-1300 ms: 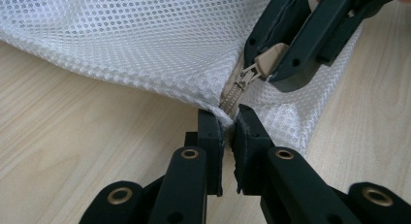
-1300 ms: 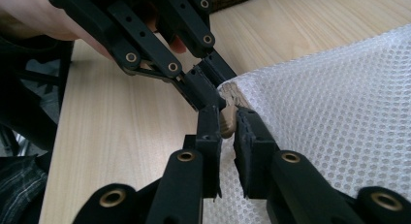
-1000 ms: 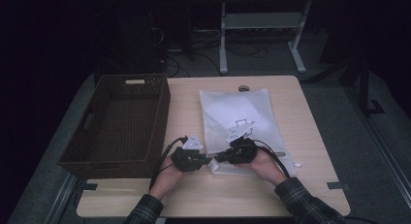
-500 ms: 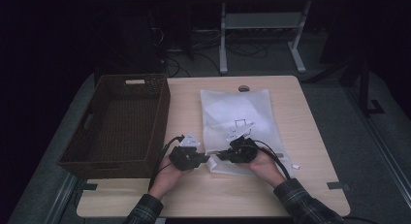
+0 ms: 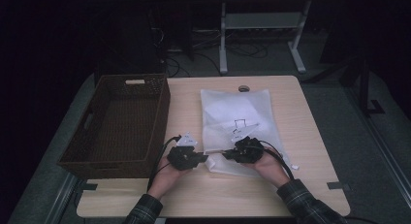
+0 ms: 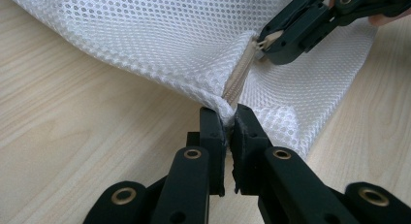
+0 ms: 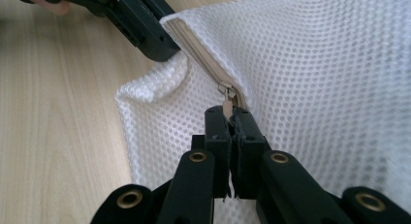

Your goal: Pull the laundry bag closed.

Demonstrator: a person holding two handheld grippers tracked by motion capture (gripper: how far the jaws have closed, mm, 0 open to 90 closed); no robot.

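A white mesh bag (image 5: 242,112) lies flat on the wooden table (image 5: 310,151), its near edge lifted between the two grippers. In the left gripper view my left gripper (image 6: 229,118) is shut on the bag's (image 6: 160,35) edge at the end of the beige zipper (image 6: 240,76). Farther along the zipper, the right gripper (image 6: 271,52) bites at the slider. The right gripper view shows my right gripper (image 7: 231,118) shut on the zipper pull (image 7: 227,107), with the left gripper (image 7: 155,44) beyond it. From above, the left gripper (image 5: 206,157) and right gripper (image 5: 224,154) sit close together.
A dark woven basket (image 5: 162,107) stands at the table's left side, right beside the left hand. A small round hole (image 5: 244,88) is set in the table's far edge. Some black drawn marks (image 5: 241,124) show on the bag. A small white scrap (image 5: 294,167) lies right of the right hand.
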